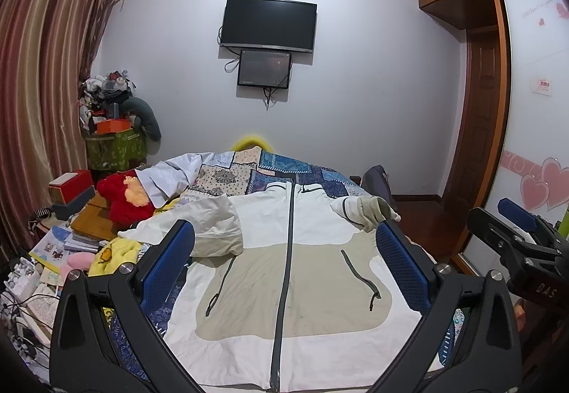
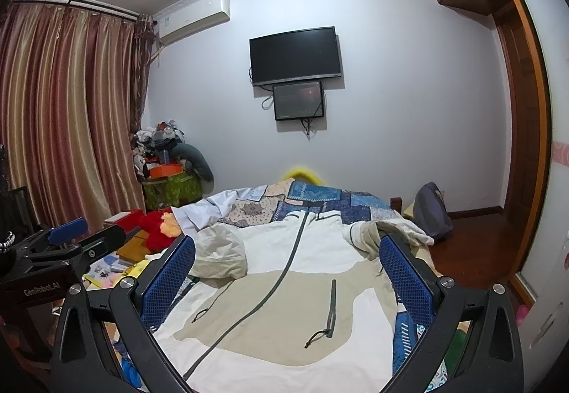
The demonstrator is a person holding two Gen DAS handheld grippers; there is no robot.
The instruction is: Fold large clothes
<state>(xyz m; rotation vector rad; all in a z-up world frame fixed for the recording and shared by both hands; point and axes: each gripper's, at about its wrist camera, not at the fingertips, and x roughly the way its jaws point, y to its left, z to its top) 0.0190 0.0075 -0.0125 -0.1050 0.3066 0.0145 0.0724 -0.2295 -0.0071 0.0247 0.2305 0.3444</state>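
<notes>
White and beige, the zip-front jacket [image 1: 291, 272] is spread face up on the quilted bed [image 1: 306, 169]. Left gripper [image 1: 284, 243] and right gripper [image 2: 288, 258] are held open, empty. Crumpled sleeves could be folded unevenly if grasped unsmoothed.

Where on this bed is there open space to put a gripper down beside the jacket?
Little bare room. The jacket covers most of the bed. Free patches of patchwork quilt lie beyond the collar toward the wall, and a narrow strip shows along the jacket's right hem edge. The left side is crowded with books, a red plush toy and boxes.
</notes>
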